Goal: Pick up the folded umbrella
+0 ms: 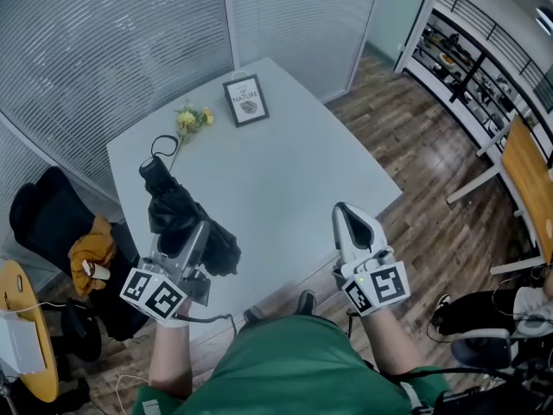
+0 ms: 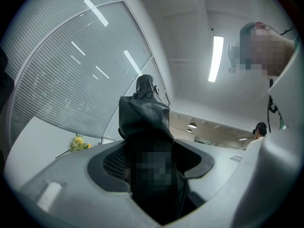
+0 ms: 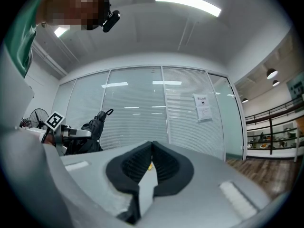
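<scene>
Black folded umbrella (image 1: 177,210) is clamped between the jaws of the left hand-held gripper (image 1: 192,239) at the lower left of the head view, over the white tabletop (image 1: 285,171). At lower right, the right hand-held gripper (image 1: 349,221) has its jaws together, holding nothing.

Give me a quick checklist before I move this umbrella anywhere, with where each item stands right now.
1. Left gripper shut on the folded umbrella: ok, black fabric fills the gap between the jaws.
2. Umbrella off the table: ok, the right gripper view shows it held up in the air.
3. Right gripper free to help: ok, jaws together, nothing between them.
4. Picture frame and yellow flowers out of the way: ok, both lie at the table's far side.
5. Canopy strapped tight: cannot tell; the fabric bulges loosely.
</scene>
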